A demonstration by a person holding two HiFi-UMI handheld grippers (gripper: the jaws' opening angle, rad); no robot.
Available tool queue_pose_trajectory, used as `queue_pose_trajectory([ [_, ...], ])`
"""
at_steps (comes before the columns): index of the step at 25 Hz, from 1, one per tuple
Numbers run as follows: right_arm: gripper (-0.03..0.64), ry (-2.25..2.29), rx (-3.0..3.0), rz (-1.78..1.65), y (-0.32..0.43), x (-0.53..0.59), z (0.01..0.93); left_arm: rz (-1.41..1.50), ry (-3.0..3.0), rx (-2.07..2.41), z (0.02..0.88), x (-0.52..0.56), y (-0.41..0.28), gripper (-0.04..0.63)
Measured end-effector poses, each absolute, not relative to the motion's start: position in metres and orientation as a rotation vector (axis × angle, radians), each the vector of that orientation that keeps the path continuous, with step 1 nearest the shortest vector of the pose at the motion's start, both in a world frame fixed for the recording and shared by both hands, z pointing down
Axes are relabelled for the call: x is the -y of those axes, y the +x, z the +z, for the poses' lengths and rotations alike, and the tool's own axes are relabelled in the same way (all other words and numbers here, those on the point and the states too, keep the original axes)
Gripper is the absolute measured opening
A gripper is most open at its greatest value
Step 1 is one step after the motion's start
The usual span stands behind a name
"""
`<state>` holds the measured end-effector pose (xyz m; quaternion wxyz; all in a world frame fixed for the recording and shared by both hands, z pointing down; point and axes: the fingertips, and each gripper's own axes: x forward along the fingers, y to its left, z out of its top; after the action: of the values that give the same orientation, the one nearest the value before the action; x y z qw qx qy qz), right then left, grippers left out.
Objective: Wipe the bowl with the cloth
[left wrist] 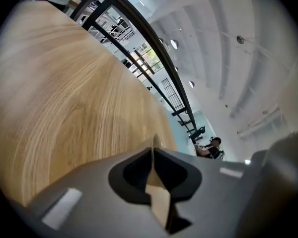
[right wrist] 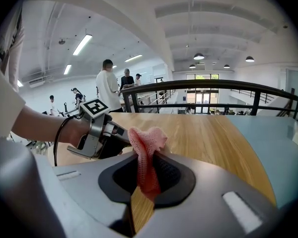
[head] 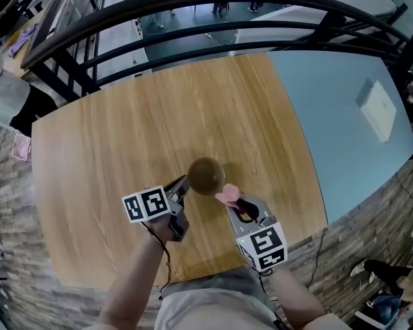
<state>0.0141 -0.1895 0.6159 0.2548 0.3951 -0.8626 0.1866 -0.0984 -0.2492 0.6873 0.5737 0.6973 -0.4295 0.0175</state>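
An olive-brown bowl (head: 205, 176) is over the wooden table (head: 124, 143), near its front edge. My left gripper (head: 184, 182) reaches the bowl's left rim. In the left gripper view, that gripper (left wrist: 154, 150) has its jaws almost together on a thin tan edge (left wrist: 154, 142), which looks like the bowl's wall. My right gripper (head: 233, 199) is just right of the bowl, shut on a crumpled pink cloth (head: 226, 196). In the right gripper view the cloth (right wrist: 145, 143) sticks up from between the jaws of the right gripper (right wrist: 145, 157) and hides the bowl. The left gripper's marker cube (right wrist: 96, 107) shows behind it.
A pale blue table (head: 344, 115) joins the wooden one on the right, with a white flat object (head: 378, 110) on it. A black curved railing (head: 261, 9) runs along the far side. Several people (right wrist: 108, 83) stand beyond the table.
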Motion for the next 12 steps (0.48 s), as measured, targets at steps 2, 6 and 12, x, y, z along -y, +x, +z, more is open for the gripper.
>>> queue_pose_trajectory([
  [2, 0.044, 1.057, 2.343, 0.514, 0.012, 0.187, 0.62, 0.021, 1.612, 1.007, 0.695, 0.251, -0.1, 0.017],
  [6, 0.044, 1.035, 2.33, 0.525, 0.013, 0.181, 0.623, 0.006, 1.596, 1.02, 0.699, 0.253, -0.1, 0.017],
  [12, 0.044, 1.02, 2.319, 0.532, 0.015, 0.167, 0.635, -0.001, 1.545, 1.05, 0.715, 0.248, -0.109, 0.033],
])
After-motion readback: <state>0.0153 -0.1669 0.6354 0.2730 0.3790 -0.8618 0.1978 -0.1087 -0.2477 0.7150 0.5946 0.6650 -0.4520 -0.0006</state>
